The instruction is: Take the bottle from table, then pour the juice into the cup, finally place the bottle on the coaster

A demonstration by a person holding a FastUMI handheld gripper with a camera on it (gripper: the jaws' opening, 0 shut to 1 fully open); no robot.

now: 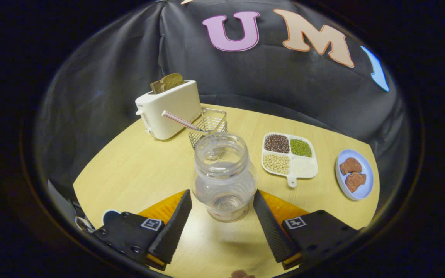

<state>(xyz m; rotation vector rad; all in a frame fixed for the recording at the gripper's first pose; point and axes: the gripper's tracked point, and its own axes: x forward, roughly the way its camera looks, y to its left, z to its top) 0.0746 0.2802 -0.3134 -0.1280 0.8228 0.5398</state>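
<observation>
Surveying from the largest item down, I record one desk [137, 170] of pale wood, and on its far side one toaster [170, 110] with what look like two slices of bread [167, 82] standing in its slot. Next comes the task's thing: one clear bottle [224, 177], upright, mouth uncapped, standing on bare desk directly between my jaws. My jaws are spread wide, one on either side of the bottle's lower half, and neither touches its wall. Whether juice is inside I cannot tell; the contents look clear. Just beyond the bottle stands one wire basket [211, 123], with one striped straw [180, 120] leaning across its rim toward the toaster. To the side of the bottle lies one divided tray [295, 178] of four compartments, each with a different filling, and well past that one small plate [365, 189] carrying two brown pieces of food [352, 173]. In my judgement this arrangement fits two stages equally: jaws lined up to close on the bottle for the take, or jaws just parted after standing it down. The bottle's base rests on wood, not on a coaster, so the final placement is not met as things lie.
</observation>
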